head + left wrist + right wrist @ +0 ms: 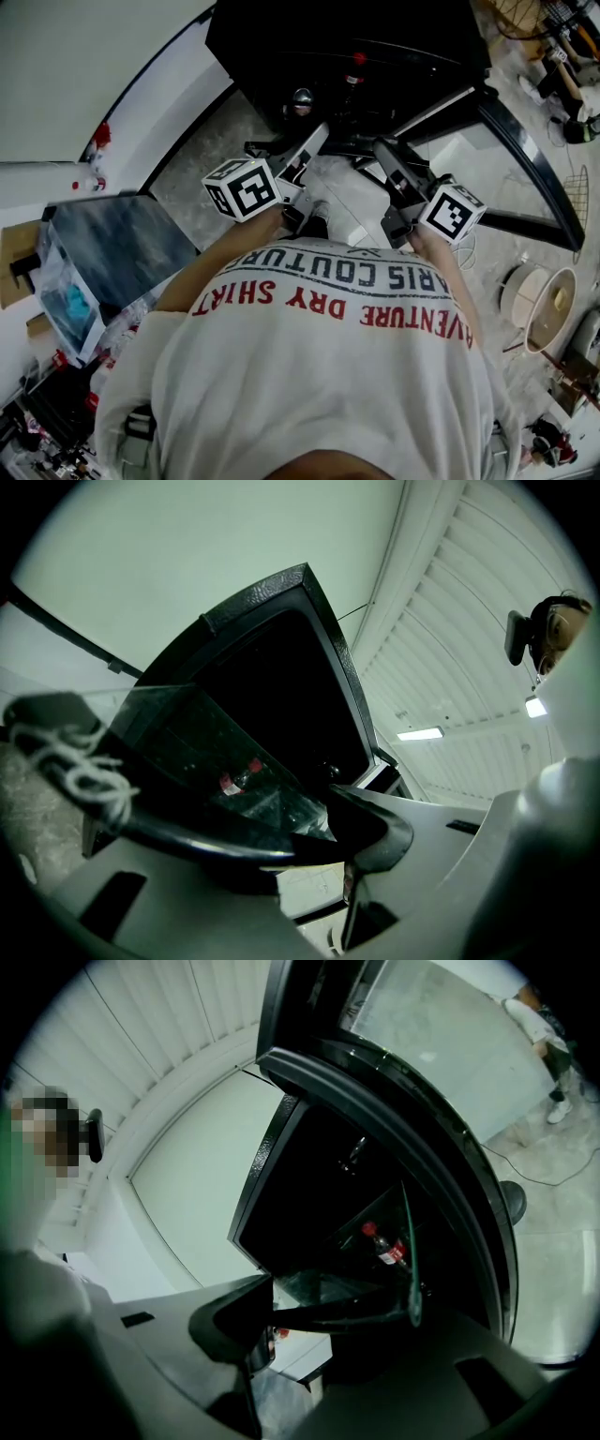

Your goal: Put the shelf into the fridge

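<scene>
The fridge (347, 37) was almost wholly black inside, so no rails or ledges could be made out there, only a red-capped bottle (384, 1244) deep within. The glass shelf (197, 742) read clearly only in the gripper views. In the head view it was little more than a dark strip at the fridge's mouth, its clear pane hard to tell from what lay behind it. In that view the person's white T-shirt (328, 375) also covered both hands and the floor just in front of the fridge. The fridge door (534, 178) stood open at the fridge's right. The left gripper (317, 139) had its jaws clamped on the shelf's dark near rim toward the fridge's left side. The right gripper (382, 148) had its jaws clamped on the same rim toward the fridge's right side. The shelf lay close to flat, its long axis running across the fridge opening from one gripper to the other and its far edge pointing into the dark cavity. Whether that far edge rested on anything inside the fridge could not be told.
</scene>
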